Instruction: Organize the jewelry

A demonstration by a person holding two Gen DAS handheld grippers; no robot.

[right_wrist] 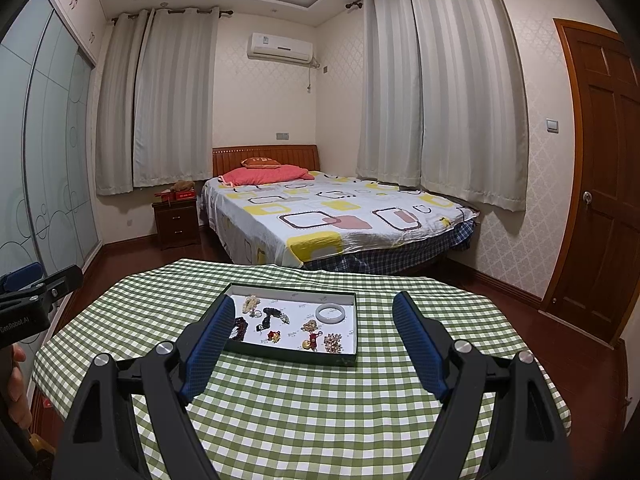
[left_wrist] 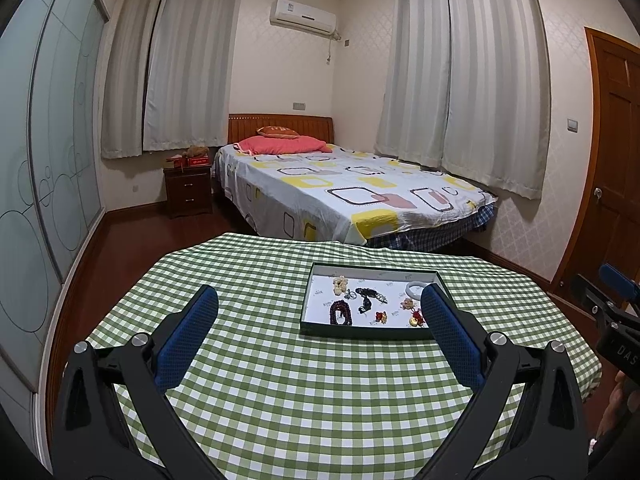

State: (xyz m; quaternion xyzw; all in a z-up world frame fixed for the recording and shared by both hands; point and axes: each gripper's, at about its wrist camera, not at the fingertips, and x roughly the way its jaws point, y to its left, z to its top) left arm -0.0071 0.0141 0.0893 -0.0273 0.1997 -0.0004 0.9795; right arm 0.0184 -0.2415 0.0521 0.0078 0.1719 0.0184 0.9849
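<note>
A shallow dark-rimmed tray (left_wrist: 360, 333) with a white floor sits on the green checked tablecloth; it also shows in the right wrist view (right_wrist: 296, 353). In it lie several pieces of jewelry: a dark red bead bracelet (left_wrist: 341, 313), a black pendant (left_wrist: 365, 299), a pale bangle (right_wrist: 329, 313), a cream bead cluster (left_wrist: 340, 284) and a gold and red charm (right_wrist: 310, 341). My left gripper (left_wrist: 320, 296) is open and empty, held above the table short of the tray. My right gripper (right_wrist: 314, 304) is open and empty, also short of the tray.
The round table (left_wrist: 280, 400) has cloth-covered room in front of and left of the tray. Beyond it stand a bed (left_wrist: 344, 196), a nightstand (left_wrist: 188, 190), a glass wardrobe (left_wrist: 44, 184) at left and a wooden door (right_wrist: 600, 184) at right.
</note>
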